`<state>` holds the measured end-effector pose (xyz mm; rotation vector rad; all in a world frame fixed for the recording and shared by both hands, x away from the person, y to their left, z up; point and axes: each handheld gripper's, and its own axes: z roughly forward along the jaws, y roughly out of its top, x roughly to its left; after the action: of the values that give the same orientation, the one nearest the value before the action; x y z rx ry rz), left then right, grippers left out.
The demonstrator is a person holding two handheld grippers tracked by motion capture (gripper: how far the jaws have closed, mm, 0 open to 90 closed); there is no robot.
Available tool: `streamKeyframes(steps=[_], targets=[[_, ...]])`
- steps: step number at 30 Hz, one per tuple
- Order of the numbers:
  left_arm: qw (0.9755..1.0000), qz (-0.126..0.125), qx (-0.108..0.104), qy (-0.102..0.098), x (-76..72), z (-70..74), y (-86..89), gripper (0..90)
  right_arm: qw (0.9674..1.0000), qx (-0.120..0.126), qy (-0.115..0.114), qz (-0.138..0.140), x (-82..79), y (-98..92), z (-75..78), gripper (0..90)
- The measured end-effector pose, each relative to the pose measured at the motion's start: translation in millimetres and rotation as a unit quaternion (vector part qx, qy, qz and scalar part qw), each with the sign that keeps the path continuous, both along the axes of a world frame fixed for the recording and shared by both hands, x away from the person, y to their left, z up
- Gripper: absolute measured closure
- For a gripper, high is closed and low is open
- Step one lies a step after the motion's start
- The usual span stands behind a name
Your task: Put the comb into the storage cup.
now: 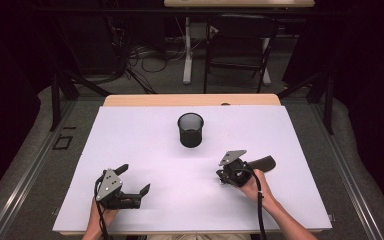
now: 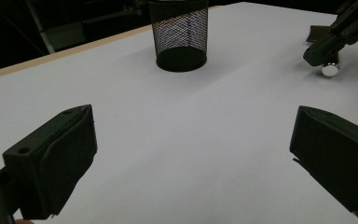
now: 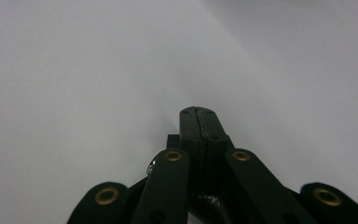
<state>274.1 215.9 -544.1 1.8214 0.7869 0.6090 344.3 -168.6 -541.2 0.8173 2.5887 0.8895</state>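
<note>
Small silver ball under right gripper, caught in left gripper view; mesh cup mid-surface; left gripper jaws wide, empty; right jaws pressed together.

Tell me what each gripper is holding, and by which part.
Left gripper: nothing, jaws wide open. Right gripper: jaws shut flat together; a small silvery piece sits just beneath them, but whether it is gripped cannot be told.

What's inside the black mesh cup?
Nothing shows inside the black mesh cup: the high view looks into a dark inside, and through the mesh the left gripper view shows table. Its very bottom is too dark to tell.
</note>
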Motion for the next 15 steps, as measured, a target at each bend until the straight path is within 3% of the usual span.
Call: streamKeyframes(steps=[15], targets=[[1.0,0.003,0.0,0.0,-0.2,0.2,1.7,0.9,0.9996,-0.017,0.015,0.017,-12.5,-2.9,-0.5,90.0]])
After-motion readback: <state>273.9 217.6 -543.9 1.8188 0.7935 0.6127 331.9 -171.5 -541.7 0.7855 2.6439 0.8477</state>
